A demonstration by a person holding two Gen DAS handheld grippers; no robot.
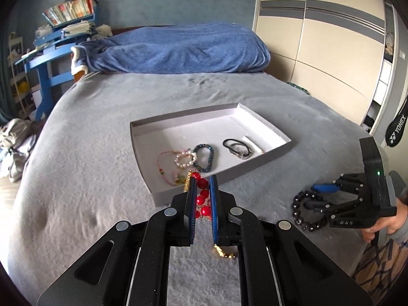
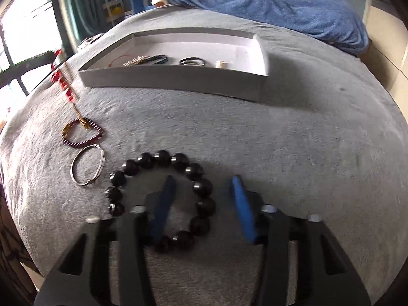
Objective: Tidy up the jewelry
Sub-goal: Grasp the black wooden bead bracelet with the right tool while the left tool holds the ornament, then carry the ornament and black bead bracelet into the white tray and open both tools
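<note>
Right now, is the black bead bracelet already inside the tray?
No, the black bead bracelet lies on the grey blanket, outside the tray.

Glossy red glass-like beads [image 1: 202, 199], matt cardboard tray [image 1: 224, 176], fuzzy grey blanket [image 1: 89, 168].

Daylight, soft and even. Right wrist view: window [image 2: 23, 40] at upper left blown out, whole frame motion-blurred, right gripper [image 2: 204, 199] casts soft shadow on the grey blanket [image 2: 293, 140]. Left wrist view sharp, well exposed. Both show strong fisheye curvature and dark vignetted corners.
</note>
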